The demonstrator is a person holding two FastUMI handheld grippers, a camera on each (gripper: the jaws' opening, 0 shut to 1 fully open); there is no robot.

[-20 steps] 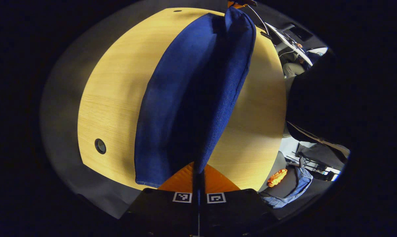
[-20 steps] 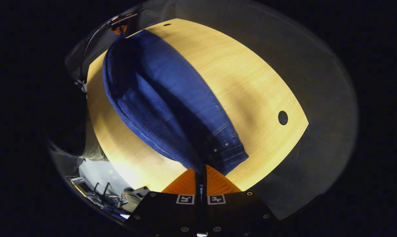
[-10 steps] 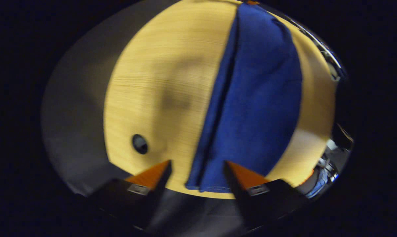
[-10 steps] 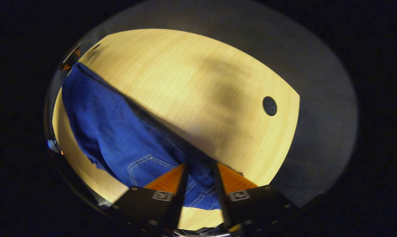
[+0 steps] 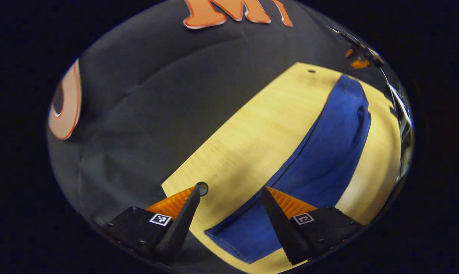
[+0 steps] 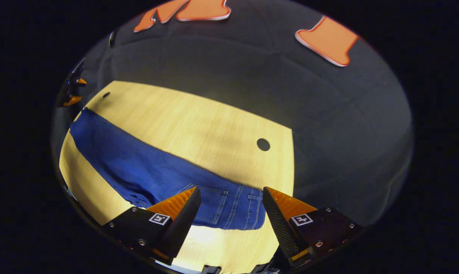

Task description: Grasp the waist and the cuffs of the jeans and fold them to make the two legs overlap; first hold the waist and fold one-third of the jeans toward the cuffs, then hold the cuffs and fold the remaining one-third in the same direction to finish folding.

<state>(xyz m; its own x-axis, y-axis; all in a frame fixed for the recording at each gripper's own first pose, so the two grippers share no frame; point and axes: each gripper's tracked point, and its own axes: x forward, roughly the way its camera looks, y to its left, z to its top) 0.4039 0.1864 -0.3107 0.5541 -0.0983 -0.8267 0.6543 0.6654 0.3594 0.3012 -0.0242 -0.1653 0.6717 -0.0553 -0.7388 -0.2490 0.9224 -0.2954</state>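
- Left claw [image 5: 229, 198] spread wide at the bottom of the left gripper view, gripping nothing, poised above the cuff end [image 5: 235, 238] of the jeans [image 5: 328, 152].
- Right claw [image 6: 229, 198] likewise wide and empty at the bottom of the right gripper view, above the waist [image 6: 248, 213] with its pocket stitching.
- Jeans lying flat on the desk [image 5: 252, 137] as one long narrow strip, running from lower centre to upper right in the left gripper view.
- Legs apparently overlapped already, so lengthwise fold judged done.
- Waist third not yet folded toward the cuffs; cuff third also left.
- Roughly a third complete.
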